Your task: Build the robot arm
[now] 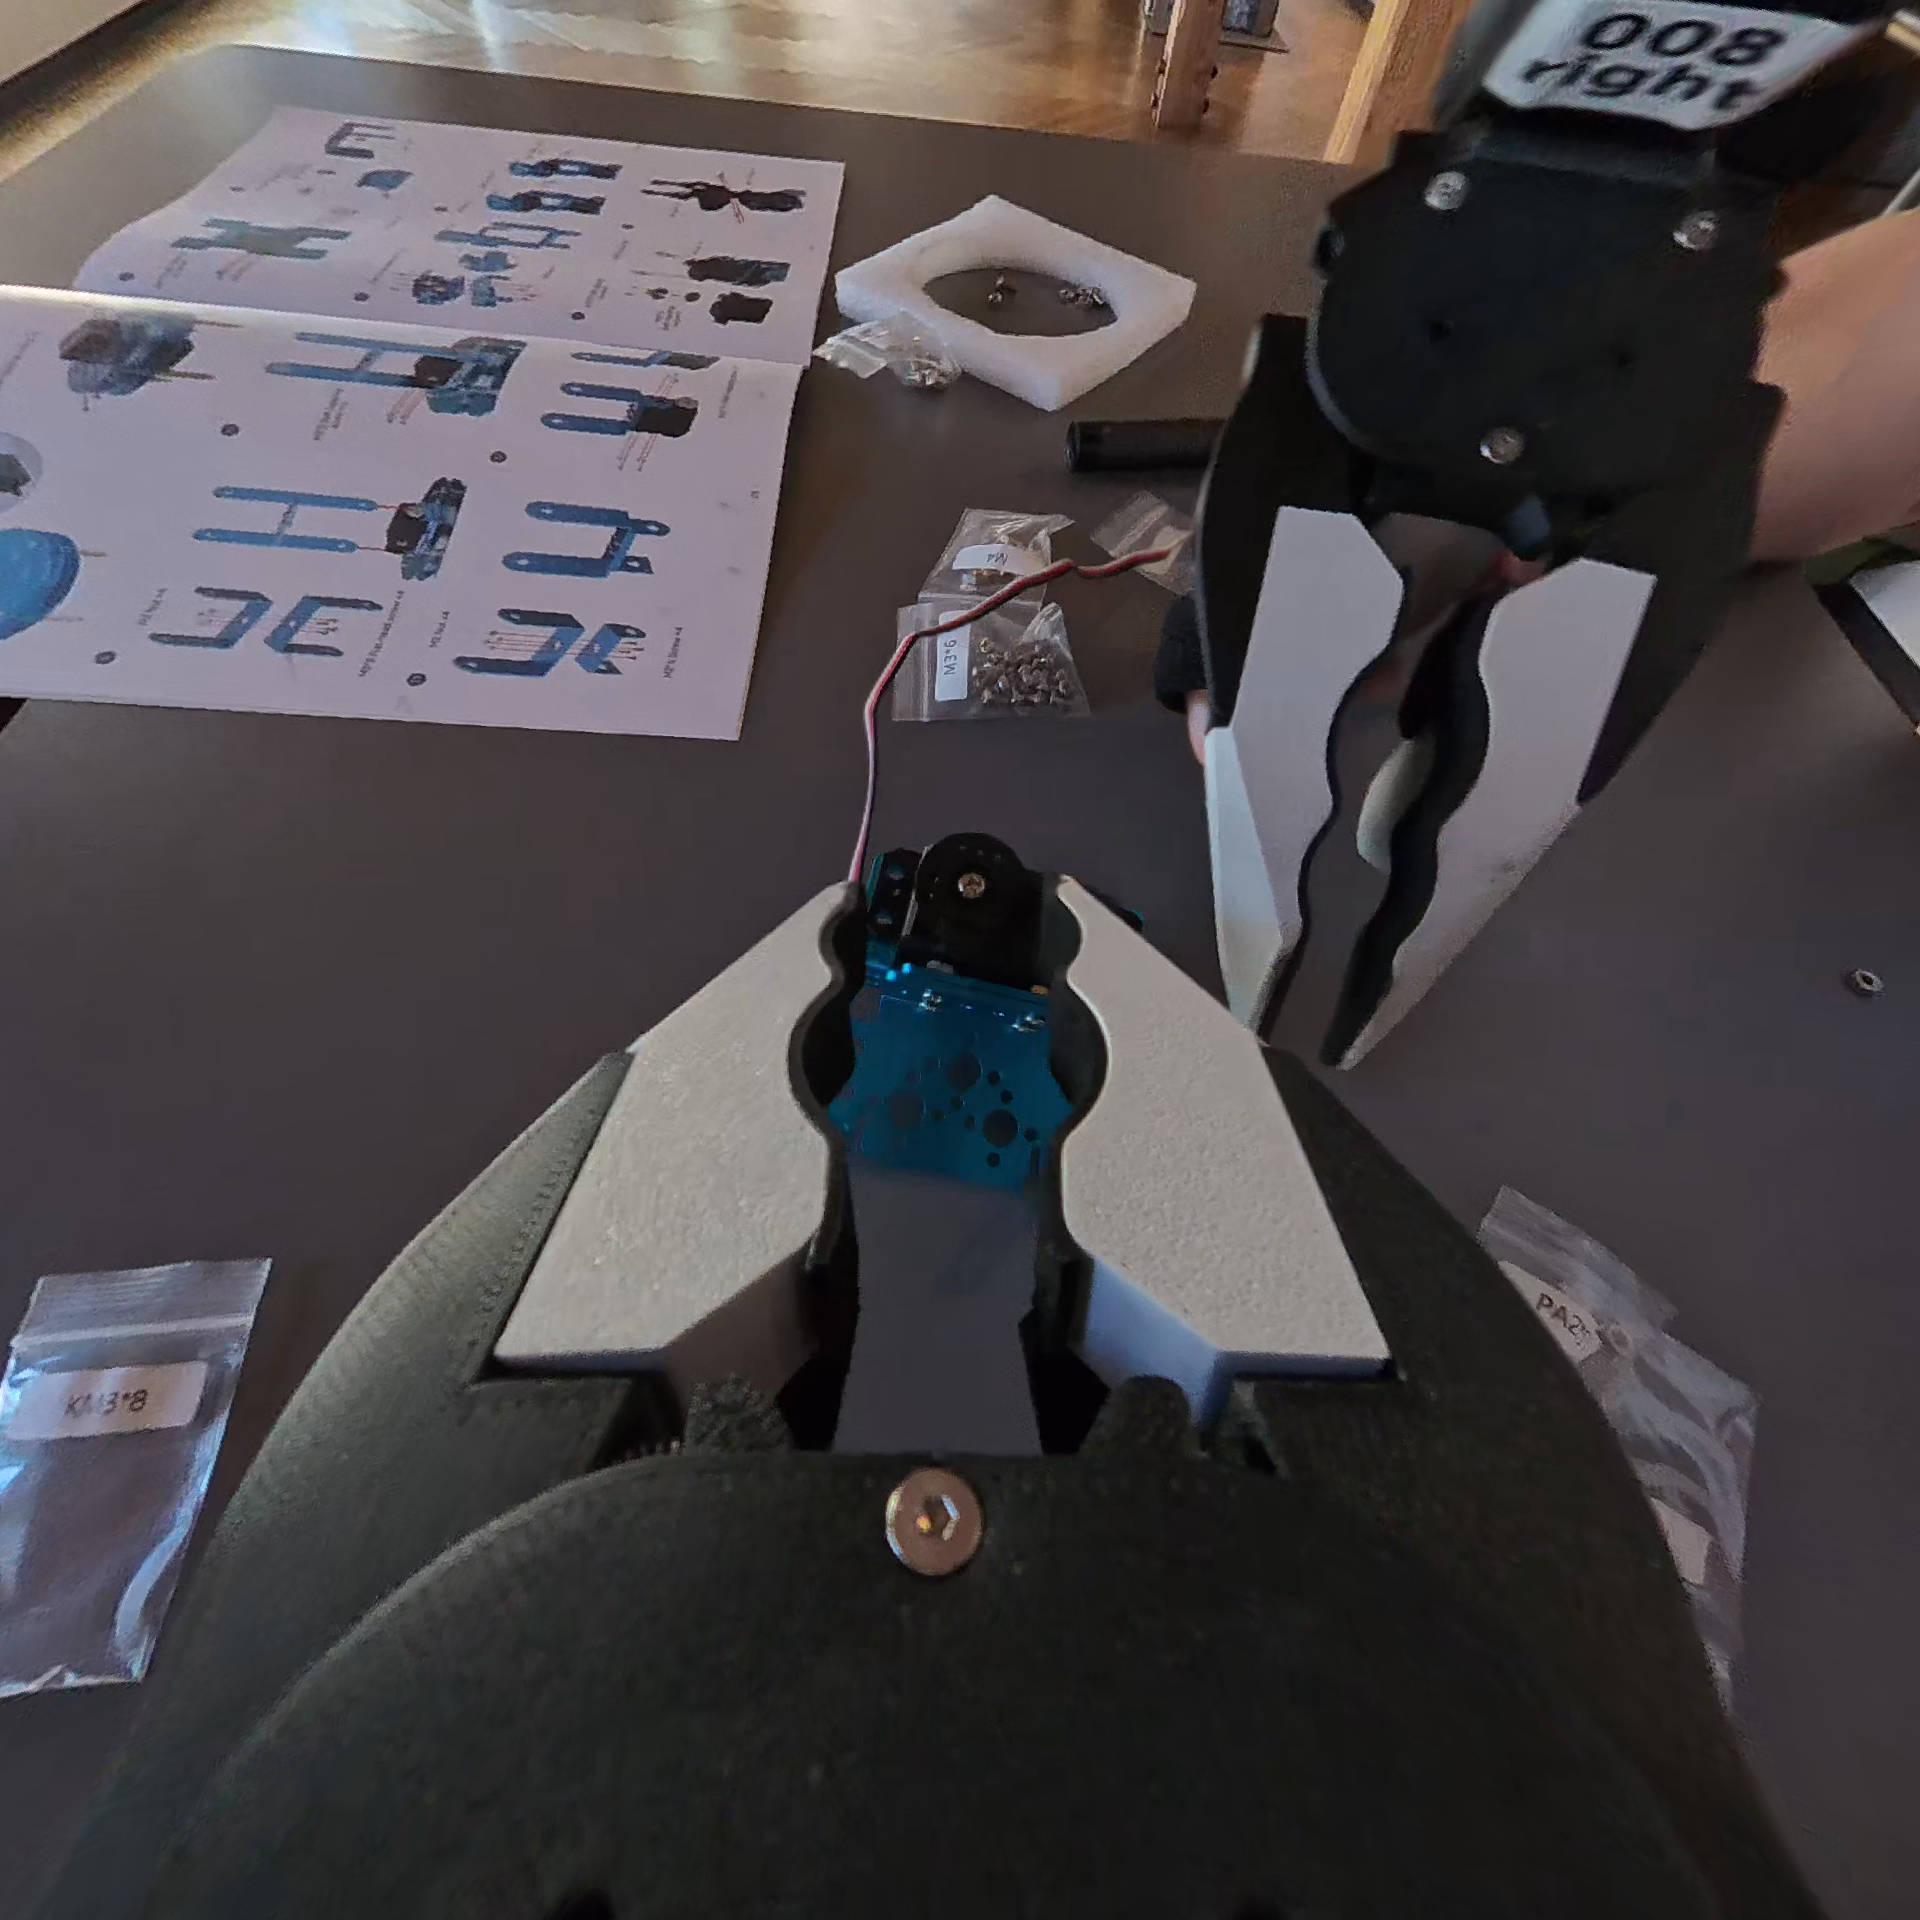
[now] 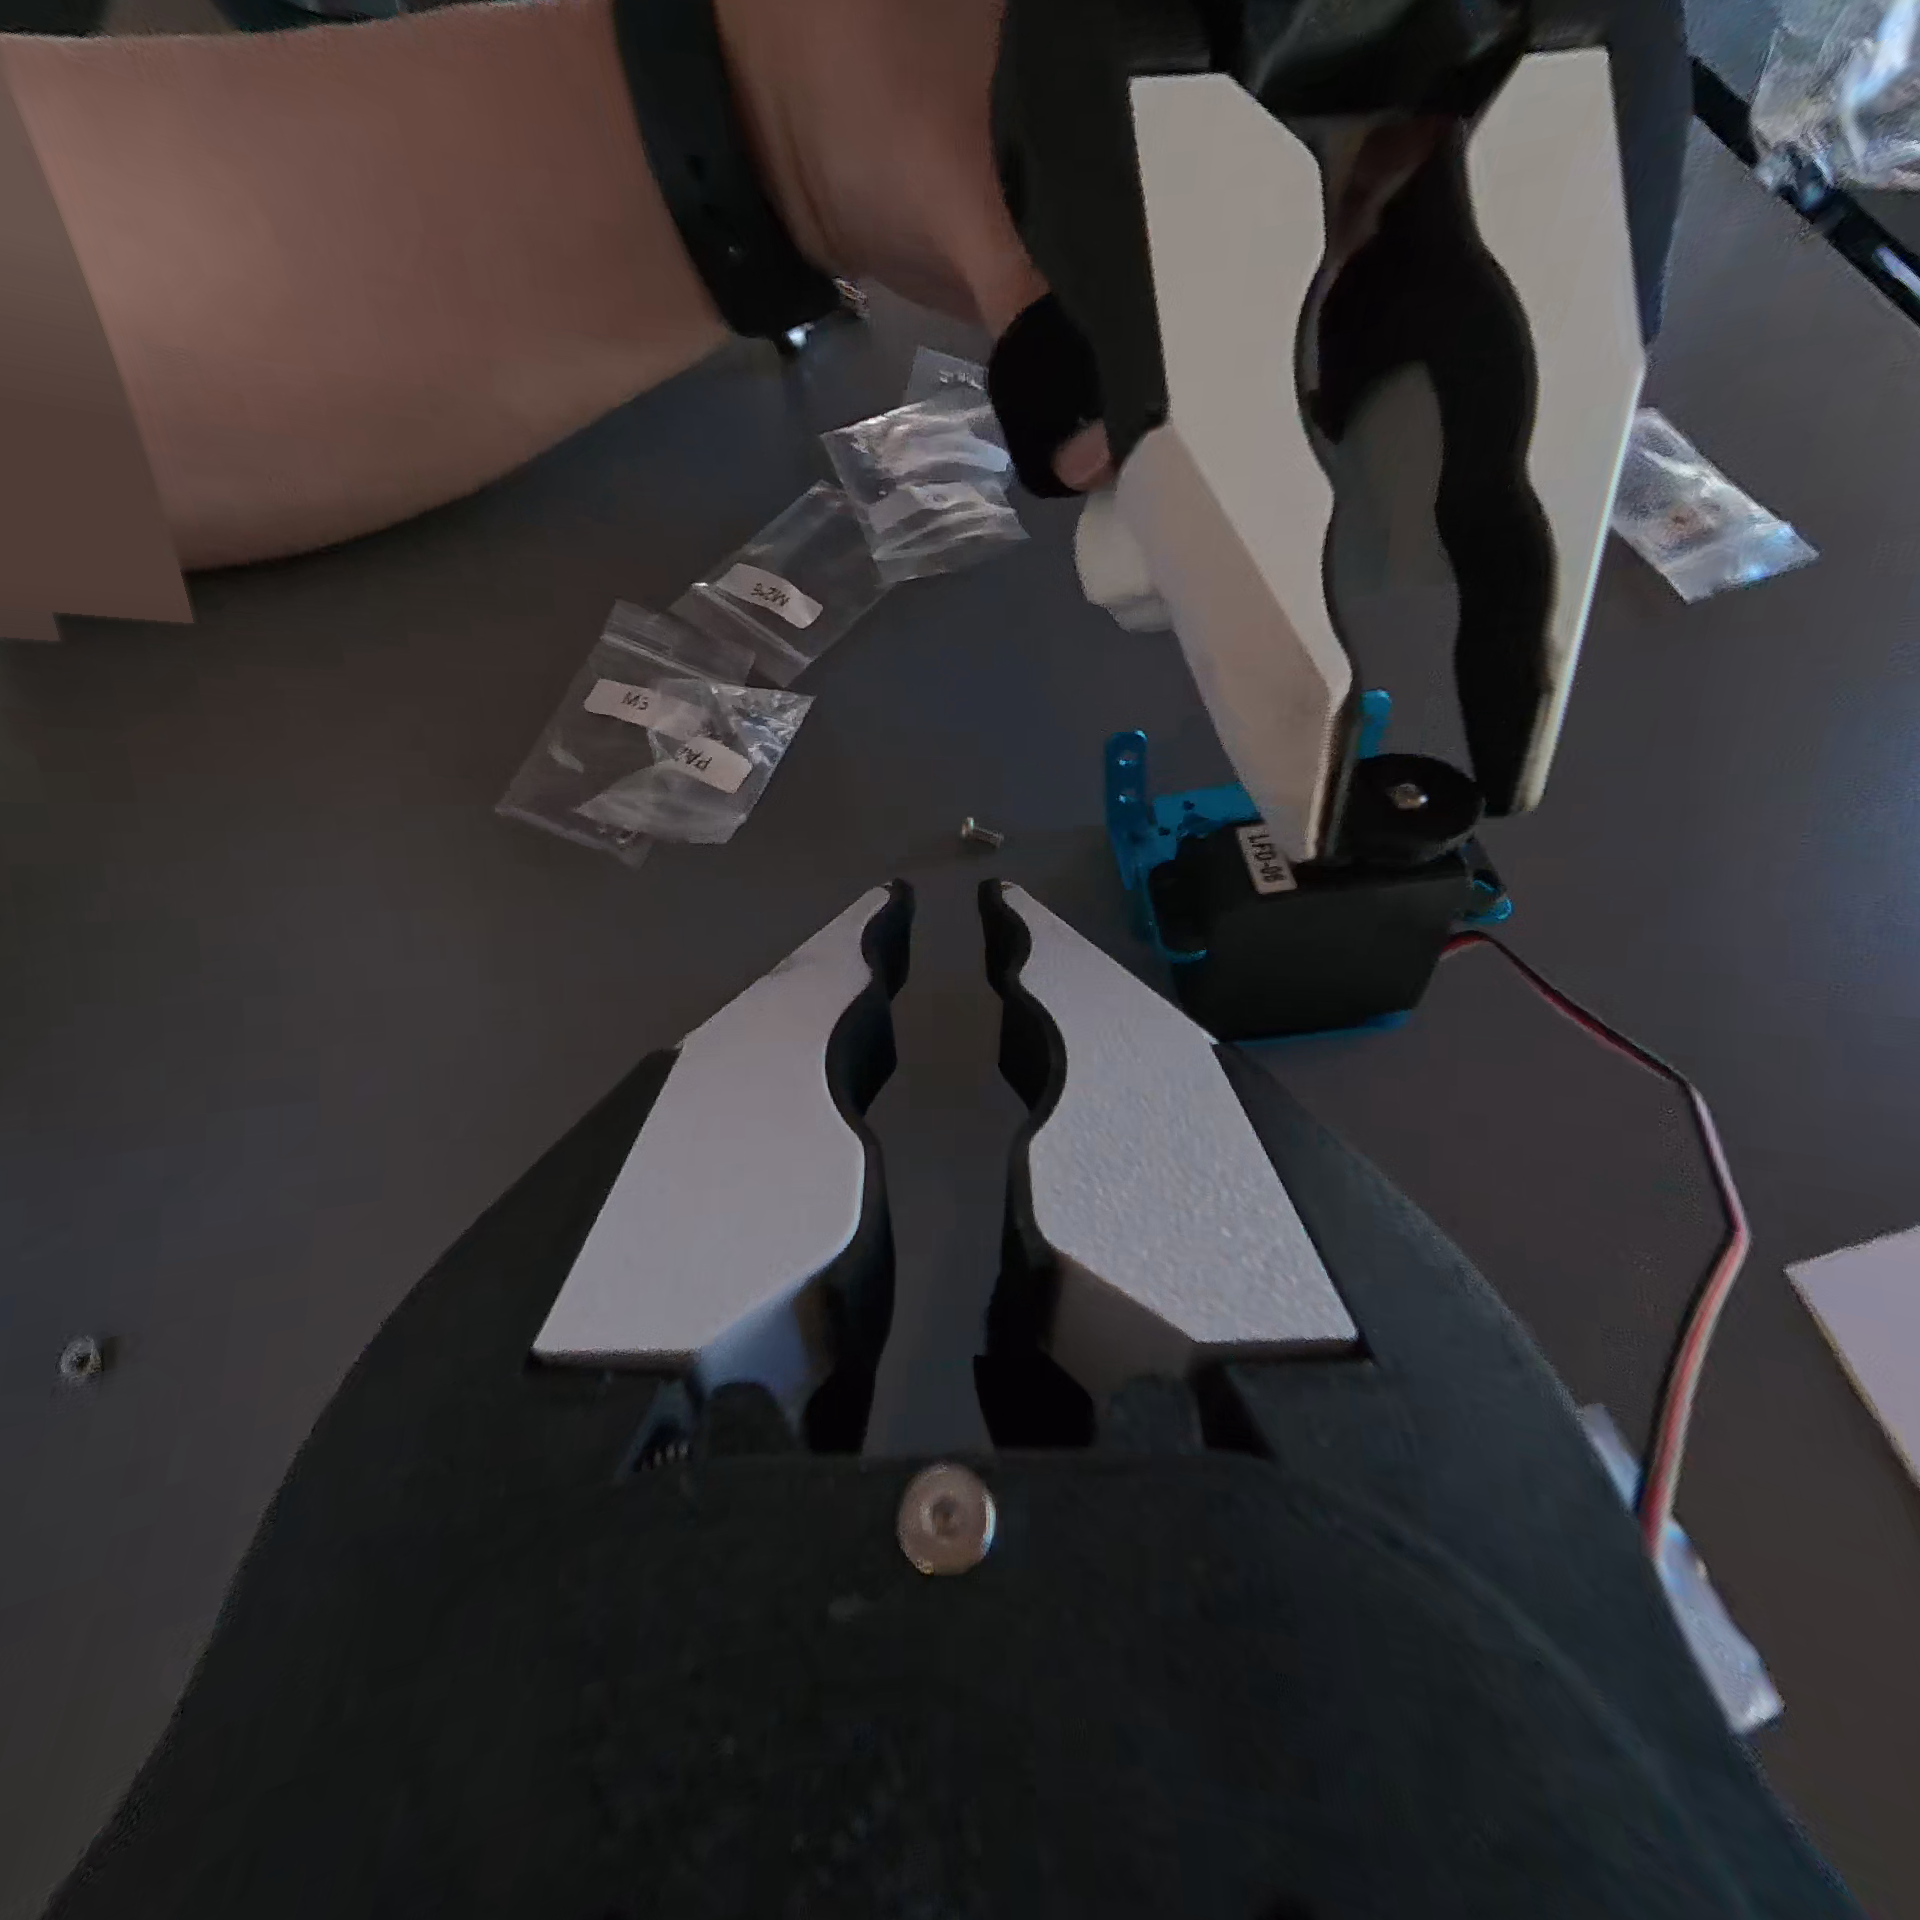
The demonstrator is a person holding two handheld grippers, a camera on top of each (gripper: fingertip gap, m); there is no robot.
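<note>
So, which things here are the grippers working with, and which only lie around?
In use:
- left gripper, shut on the black servo in its blue bracket
- right gripper, open, near a loose screw

Lying about:
- instruction sheets
- small bags of screws
- white foam frame

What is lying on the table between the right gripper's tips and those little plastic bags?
One small loose screw on bare dark table, just beyond the right gripper and short of the plastic bags; the right wrist view shows it.
</note>
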